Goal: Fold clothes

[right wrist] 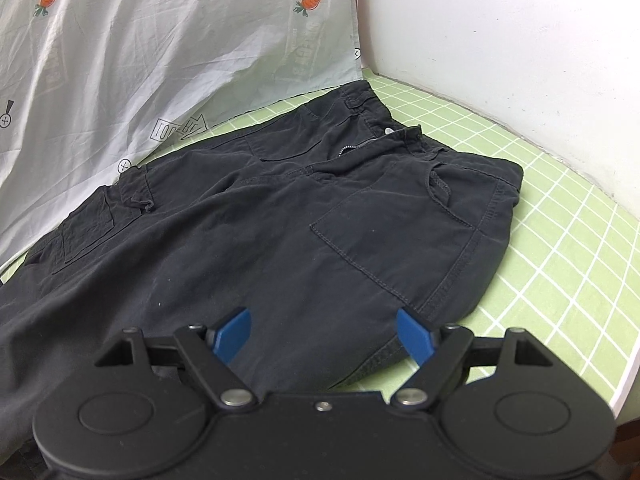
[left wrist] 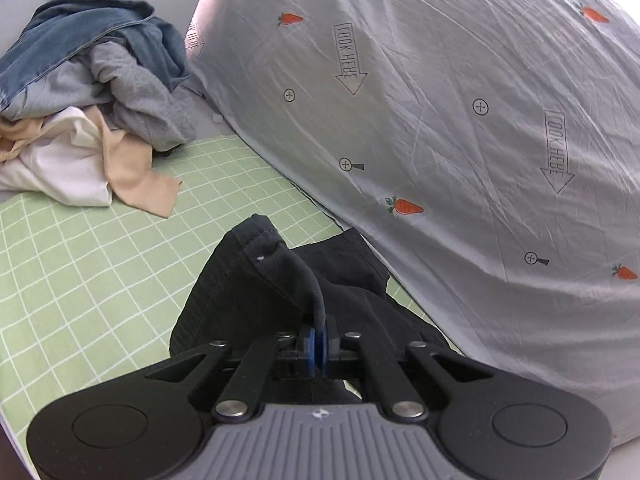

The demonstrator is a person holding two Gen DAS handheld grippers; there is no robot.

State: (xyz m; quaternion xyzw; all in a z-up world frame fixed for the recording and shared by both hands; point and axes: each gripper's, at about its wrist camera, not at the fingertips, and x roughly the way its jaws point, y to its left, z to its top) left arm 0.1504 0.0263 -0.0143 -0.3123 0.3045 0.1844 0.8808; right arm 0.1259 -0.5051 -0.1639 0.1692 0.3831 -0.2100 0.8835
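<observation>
Black cargo trousers (right wrist: 280, 224) lie spread on the green checked sheet (right wrist: 568, 264), waistband toward the far wall, zipper and pockets facing up. In the left wrist view my left gripper (left wrist: 316, 342) is shut on a hem end of the black trousers (left wrist: 276, 276), which hangs lifted and bunched off the sheet. My right gripper (right wrist: 326, 334) stands open just above the trousers' near side, its blue fingertips (right wrist: 232, 332) apart with no cloth pinched between them.
A big pale duvet (left wrist: 440, 120) with carrot prints bulges along the far side. A heap of other clothes (left wrist: 92, 92), denim, grey, white and beige, lies at the left. A white wall (right wrist: 500, 32) bounds the bed at the right, the mattress edge (right wrist: 624, 384) near.
</observation>
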